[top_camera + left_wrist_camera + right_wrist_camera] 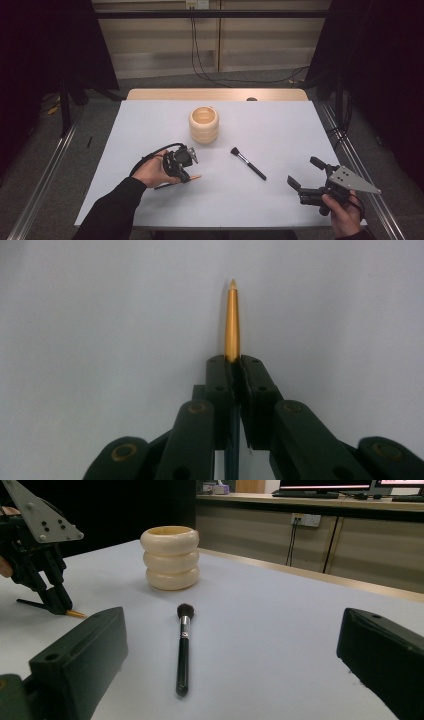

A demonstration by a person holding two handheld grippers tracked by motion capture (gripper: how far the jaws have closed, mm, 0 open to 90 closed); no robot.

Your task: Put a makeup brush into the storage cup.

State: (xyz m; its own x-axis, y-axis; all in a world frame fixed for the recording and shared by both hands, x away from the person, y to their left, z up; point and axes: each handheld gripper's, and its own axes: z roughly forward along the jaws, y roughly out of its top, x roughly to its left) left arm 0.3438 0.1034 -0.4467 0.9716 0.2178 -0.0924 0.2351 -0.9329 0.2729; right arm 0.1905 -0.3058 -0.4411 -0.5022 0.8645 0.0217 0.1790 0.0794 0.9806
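A slim dark stick with a pointed gold end (232, 320) lies low on the pale table, and my left gripper (234, 362) is shut on it just behind the gold part. From above, the left gripper (186, 176) is at the front left, with the gold tip (195, 177) poking out to the right. A black-handled makeup brush (248, 163) lies loose at mid-table. Behind it stands a cream ribbed holder (204, 125), upright and hollow. My right gripper (304, 171) is open at the front right and holds nothing. The brush (183, 650) lies ahead of its spread jaws.
The table's front edge (225, 226) runs close under both hands. A wooden strip (217, 94) borders the far side. Metal rails (45, 170) flank the table. In the right gripper view, the left gripper (57, 602) is at the left and the holder (170, 557) beyond the brush.
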